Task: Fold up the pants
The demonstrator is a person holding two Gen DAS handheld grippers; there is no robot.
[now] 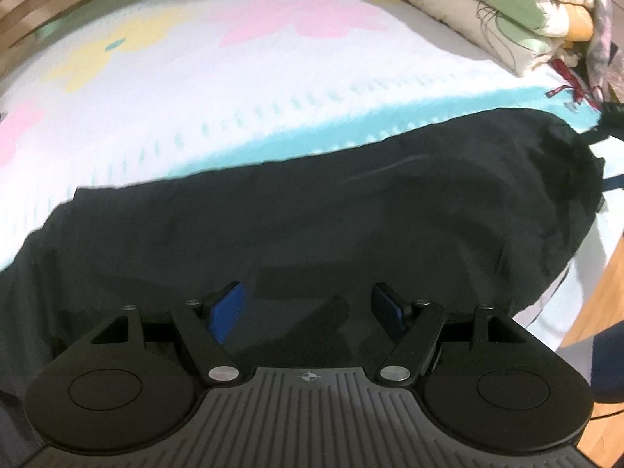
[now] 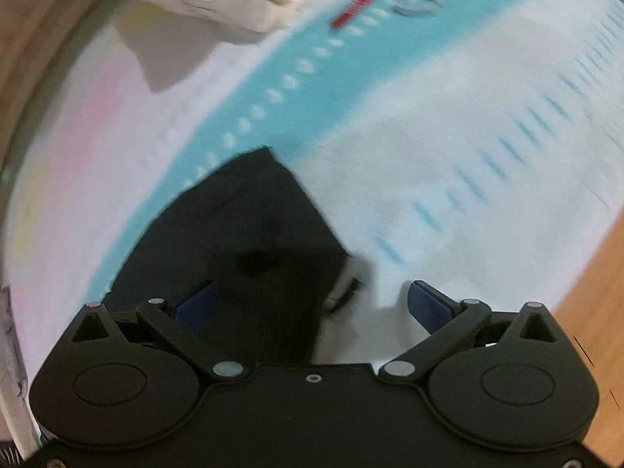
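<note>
Pants: black pants (image 1: 312,210) lie on the bed, stretched from 9 o'clock to 3 o'clock across the left wrist view, with a gathered end, likely the waistband, at about 2 o'clock.
Pants end, right view: only one squared end (image 2: 249,234) shows, coming up from 6 o'clock toward the centre, with a small pale tag or label at its lower right edge.
Only in the left view: the full length of the garment, a folded floral quilt (image 1: 468,4) at 1 o'clock, and pink and yellow flower prints on the bedspread (image 1: 195,78).
Only in the right view: a wide white stretch of bedspread (image 2: 448,136) with teal dashes toward 3 o'clock, and a teal band running toward 12 o'clock.
Left gripper (image 1: 308,312): jaws spread wide, blue pads apart, holding nothing; it hangs over the near part of the pants, and contact with the cloth cannot be judged.
Right gripper (image 2: 312,304): jaws spread wide and holding nothing; the left pad sits over the black fabric, the right pad over white bedspread.
Surroundings: wooden floor (image 2: 592,292) at 4 o'clock in the right view.
</note>
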